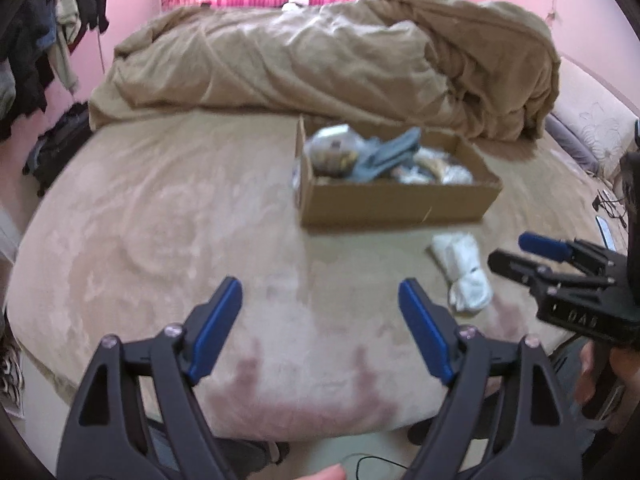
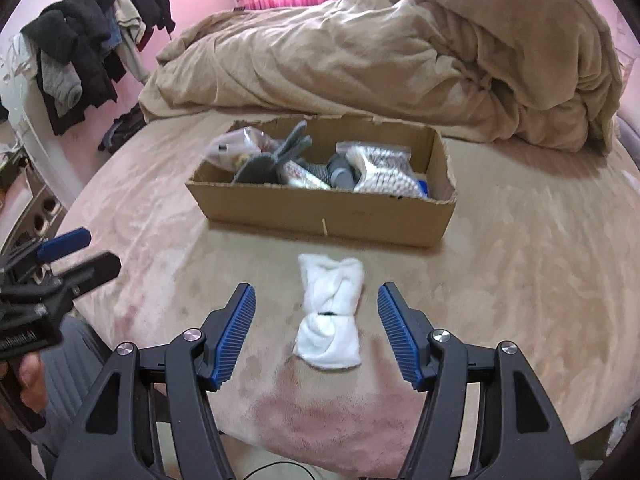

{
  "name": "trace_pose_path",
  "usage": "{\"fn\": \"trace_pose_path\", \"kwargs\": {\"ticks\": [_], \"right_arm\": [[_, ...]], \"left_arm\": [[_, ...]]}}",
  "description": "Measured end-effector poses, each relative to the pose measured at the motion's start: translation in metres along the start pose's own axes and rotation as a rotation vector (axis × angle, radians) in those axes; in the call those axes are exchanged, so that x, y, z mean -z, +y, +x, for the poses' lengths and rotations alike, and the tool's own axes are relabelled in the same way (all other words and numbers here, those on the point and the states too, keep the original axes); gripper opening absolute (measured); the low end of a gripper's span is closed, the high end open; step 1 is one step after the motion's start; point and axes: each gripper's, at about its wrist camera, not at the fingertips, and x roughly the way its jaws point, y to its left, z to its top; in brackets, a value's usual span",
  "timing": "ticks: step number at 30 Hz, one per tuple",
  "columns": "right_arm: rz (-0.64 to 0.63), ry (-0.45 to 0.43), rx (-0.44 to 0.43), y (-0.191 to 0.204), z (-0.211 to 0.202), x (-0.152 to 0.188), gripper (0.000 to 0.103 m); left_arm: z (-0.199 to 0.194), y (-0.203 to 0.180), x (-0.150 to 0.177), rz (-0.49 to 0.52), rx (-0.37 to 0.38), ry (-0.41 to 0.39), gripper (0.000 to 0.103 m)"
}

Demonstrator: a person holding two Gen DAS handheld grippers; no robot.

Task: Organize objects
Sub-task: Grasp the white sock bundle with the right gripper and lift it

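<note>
A rolled white sock bundle [image 2: 330,316] lies on the beige bed cover, just in front of a shallow cardboard box [image 2: 320,210] that holds several bagged and grey items. My right gripper [image 2: 316,304] is open and empty, its blue pads either side of the bundle's near half, above it. In the left wrist view the bundle [image 1: 464,276] lies right of centre, the box [image 1: 392,200] behind it. My left gripper [image 1: 320,300] is open and empty over bare bed cover. The right gripper [image 1: 516,252] shows at that view's right edge.
A crumpled tan duvet [image 2: 380,56] is heaped behind the box. Dark clothes [image 2: 88,48] hang on a rack at the left wall. The bed's near edge [image 2: 320,452] is rounded, with a cable on the floor below. The left gripper [image 2: 76,256] shows at the left.
</note>
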Motion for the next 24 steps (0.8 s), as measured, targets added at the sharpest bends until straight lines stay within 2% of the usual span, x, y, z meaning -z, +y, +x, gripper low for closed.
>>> {"fn": "trace_pose_path", "kwargs": {"ticks": [6,15,17,19,24], "right_arm": [[-0.002,0.042,0.011,0.000,0.027,0.006,0.067],[0.000,0.119,0.031,-0.005,0.075,0.019,0.066],[-0.001,0.111,0.028,-0.007,0.076,0.019,0.061],[-0.003,0.105,0.012,-0.010,0.074,0.019,0.040],[0.014,0.088,-0.017,-0.017,0.057,0.018,0.038]], "left_arm": [[0.025,0.005,0.014,-0.024,0.002,0.046,0.082],[0.063,0.003,0.032,-0.005,-0.026,0.112,0.082],[0.067,0.002,0.034,-0.010,-0.023,0.118,0.082],[0.070,-0.001,0.035,-0.007,-0.018,0.121,0.082],[0.065,-0.009,0.029,-0.006,-0.001,0.113,0.082]]}}
